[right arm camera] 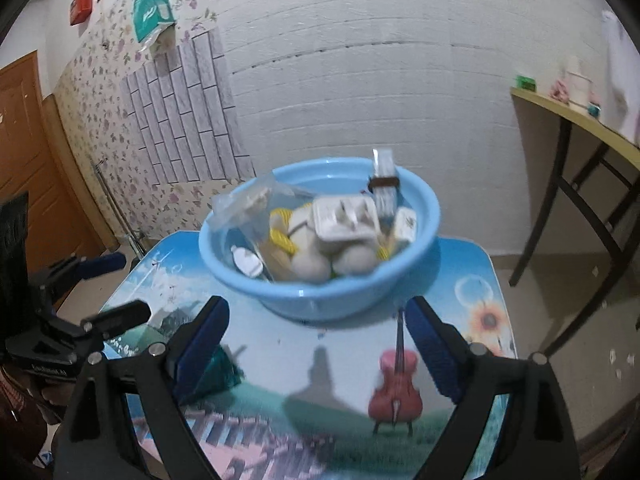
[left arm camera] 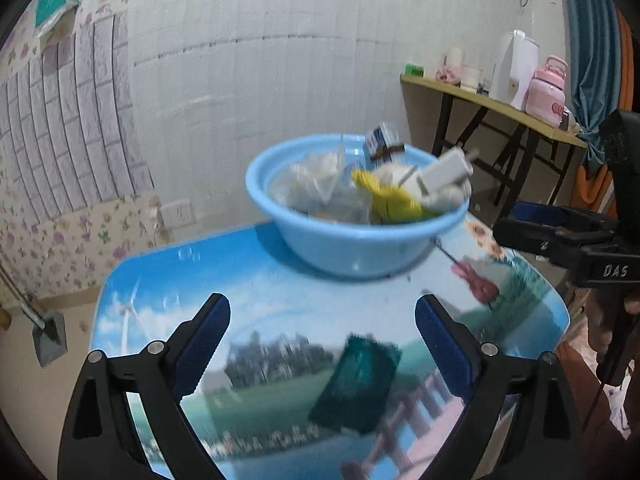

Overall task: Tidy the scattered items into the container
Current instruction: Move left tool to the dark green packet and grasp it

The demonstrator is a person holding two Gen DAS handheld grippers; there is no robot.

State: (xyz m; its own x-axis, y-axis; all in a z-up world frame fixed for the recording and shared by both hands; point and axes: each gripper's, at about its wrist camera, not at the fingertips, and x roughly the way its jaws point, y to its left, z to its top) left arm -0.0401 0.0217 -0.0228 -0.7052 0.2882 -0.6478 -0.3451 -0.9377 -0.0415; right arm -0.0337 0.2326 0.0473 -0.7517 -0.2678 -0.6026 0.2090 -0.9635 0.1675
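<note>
With both claws spread and empty: green packet (left arm camera: 356,386) flat on table (left arm camera: 280,288), between left claw (left arm camera: 322,322) fingers, short of basin (left arm camera: 352,248).

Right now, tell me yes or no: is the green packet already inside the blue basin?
No, the green packet lies on the table, in front of the blue basin.

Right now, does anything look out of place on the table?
Yes: one dark green packet lies loose on the table, outside the blue basin that holds the other items. Both grippers are open and empty.
</note>
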